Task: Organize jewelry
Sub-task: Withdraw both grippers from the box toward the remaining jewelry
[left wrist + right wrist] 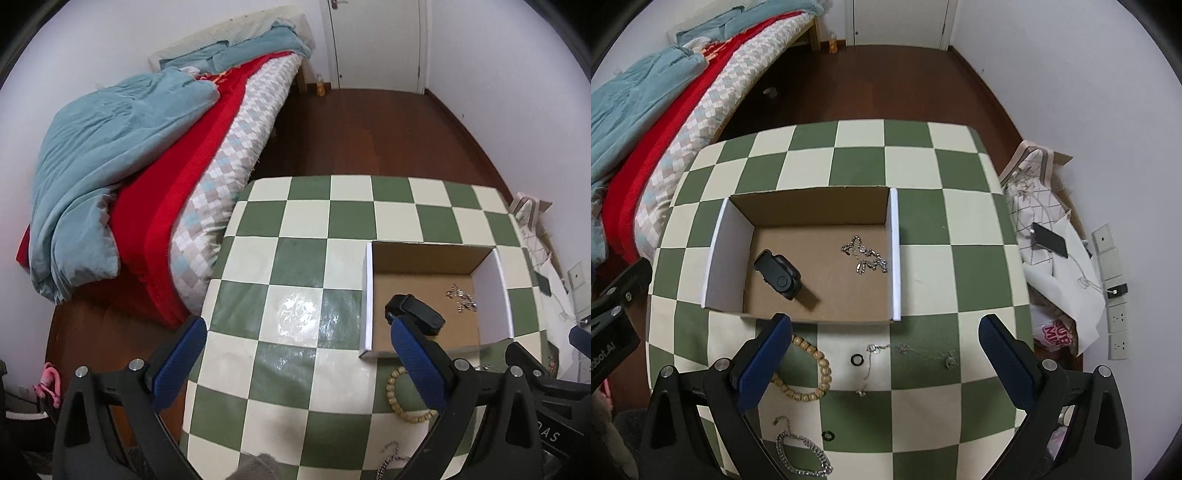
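An open cardboard box (894, 254) stands on the green-and-cream checkered table (923, 221). Inside it lie a black watch (779, 275) and a silver chain (866, 258); both also show in the left wrist view, the watch (417, 312) and the chain (461, 297). In front of the box lie a wooden bead bracelet (812, 373), a black ring (857, 359), a thin silver necklace (905, 350), a second black ring (828, 435) and a chunky silver chain (801, 454). My right gripper (886, 365) is open and empty above these. My left gripper (299, 369) is open and empty over the table's left side.
A bed (147, 166) with blue and red bedding stands left of the table. A pile of cloth with a phone (1049, 240) lies on the floor at the right, by wall sockets (1117, 317). A white door (373, 40) is at the back.
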Demonstrator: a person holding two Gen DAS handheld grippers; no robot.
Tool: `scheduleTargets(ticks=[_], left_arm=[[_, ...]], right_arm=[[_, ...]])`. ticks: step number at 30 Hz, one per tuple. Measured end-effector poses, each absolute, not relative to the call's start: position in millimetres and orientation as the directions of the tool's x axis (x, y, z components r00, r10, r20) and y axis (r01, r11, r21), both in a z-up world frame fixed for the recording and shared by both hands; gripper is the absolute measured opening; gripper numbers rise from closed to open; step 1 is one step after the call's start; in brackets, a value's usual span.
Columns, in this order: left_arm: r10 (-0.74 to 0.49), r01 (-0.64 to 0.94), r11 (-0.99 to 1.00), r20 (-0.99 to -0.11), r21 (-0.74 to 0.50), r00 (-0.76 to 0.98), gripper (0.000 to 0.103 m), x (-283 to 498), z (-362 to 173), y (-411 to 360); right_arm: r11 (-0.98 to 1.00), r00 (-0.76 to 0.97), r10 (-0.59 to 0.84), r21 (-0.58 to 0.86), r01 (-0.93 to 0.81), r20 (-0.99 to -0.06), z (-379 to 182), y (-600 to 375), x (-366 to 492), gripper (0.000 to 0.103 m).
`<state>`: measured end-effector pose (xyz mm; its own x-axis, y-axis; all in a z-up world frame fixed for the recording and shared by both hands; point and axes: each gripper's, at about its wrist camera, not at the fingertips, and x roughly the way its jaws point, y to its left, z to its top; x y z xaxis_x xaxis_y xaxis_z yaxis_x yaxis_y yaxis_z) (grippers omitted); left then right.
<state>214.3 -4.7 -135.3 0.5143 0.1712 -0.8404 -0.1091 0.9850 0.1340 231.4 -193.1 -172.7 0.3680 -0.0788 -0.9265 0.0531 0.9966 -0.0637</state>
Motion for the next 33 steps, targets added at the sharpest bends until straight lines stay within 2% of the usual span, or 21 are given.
scheduleTargets(ticks=[19, 25, 29, 30, 31, 32, 33], left_arm=[[0.153, -0.111, 0.988, -0.728, 0.106, 0.669, 0.102, 116.4, -52.2, -13.6], [0.185, -0.138, 0.983, -0.722, 0.124, 0.666, 0.102, 90.3, -59.9, -13.2], [0.206, -0.142, 0.978, -0.763, 0.151, 0.612, 0.102, 80.0, -95.3, -16.0], [0.208, -0.140, 0.978, -0.774, 0.155, 0.598, 0.102, 77.4, -102.8, -17.4], [0.204, -0.131, 0.979, -0.793, 0.156, 0.574, 0.102, 75.0, -117.4, -20.6], [0.199, -0.114, 0.980, -0.813, 0.164, 0.547, 0.102, 73.6, -134.9, -24.8], [0.197, -0.100, 0.980, -0.823, 0.169, 0.533, 0.101, 72.8, -145.3, -28.0]], right_arm=[[0.997, 0.575, -0.057, -0.020, 0.070, -0.816, -67.1, -192.4, 139.4, 0.102], [0.998, 0.600, -0.030, 0.012, 0.067, -0.799, -55.4, -195.2, 105.4, 0.102], [0.997, 0.561, -0.002, 0.041, 0.064, -0.828, -77.5, -200.5, 89.8, 0.102], [0.996, 0.548, 0.015, 0.058, 0.061, -0.836, -87.9, -203.1, 85.8, 0.097], [0.996, 0.531, 0.021, 0.065, 0.064, -0.847, -99.5, -204.8, 82.9, 0.080], [0.995, 0.507, 0.026, 0.073, 0.072, -0.861, -110.5, -207.6, 80.7, 0.072], [0.992, 0.478, 0.049, 0.097, 0.077, -0.877, -124.2, -211.7, 78.3, 0.055]])
